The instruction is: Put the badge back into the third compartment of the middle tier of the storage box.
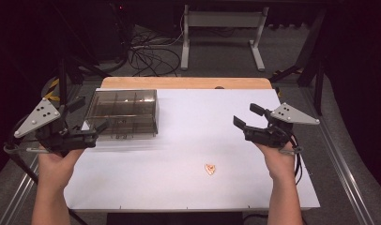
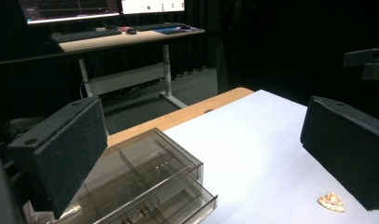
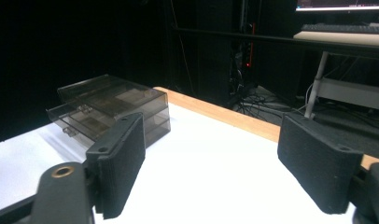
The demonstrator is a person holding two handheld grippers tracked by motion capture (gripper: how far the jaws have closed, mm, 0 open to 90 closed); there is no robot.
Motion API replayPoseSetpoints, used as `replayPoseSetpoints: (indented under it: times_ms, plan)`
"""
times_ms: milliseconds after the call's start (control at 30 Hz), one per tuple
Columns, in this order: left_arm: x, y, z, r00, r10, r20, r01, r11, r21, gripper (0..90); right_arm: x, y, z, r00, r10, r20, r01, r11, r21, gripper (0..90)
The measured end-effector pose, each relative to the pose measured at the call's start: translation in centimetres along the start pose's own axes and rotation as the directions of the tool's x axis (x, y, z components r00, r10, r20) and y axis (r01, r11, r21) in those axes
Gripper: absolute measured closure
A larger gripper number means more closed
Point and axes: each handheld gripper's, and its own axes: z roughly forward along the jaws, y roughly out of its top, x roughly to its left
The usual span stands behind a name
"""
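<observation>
Grippers both raised above white table (image 1: 188, 140), wide open, holding nothing; left gripper (image 1: 92, 133) just beside smoky clear plastic drawer box (image 1: 123, 112) at table's far left; right gripper (image 1: 245, 117) well apart; small orange-white piece (image 1: 210, 168) lying on table between hands, nearer right.

The room is dark with black walls. Grey carpet floor (image 1: 217, 61) carries tangled cables (image 1: 151, 51). A white-legged desk (image 2: 131, 39) holds monitors (image 2: 71, 8) and a keyboard (image 2: 85, 34). The table (image 1: 188, 83) has a wooden edge under a white sheet (image 1: 202, 117).
</observation>
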Motion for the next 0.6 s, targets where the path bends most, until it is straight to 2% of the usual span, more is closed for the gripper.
replayPoseSetpoints:
  times_ms: [600]
  plan:
    - [-0.2,0.1,-0.3,0.9999,0.004,0.012,-0.004,1.0000,0.001,1.3,0.6,-1.5,0.3,0.9997,0.012,0.022,-0.014,0.998,0.069,29.7]
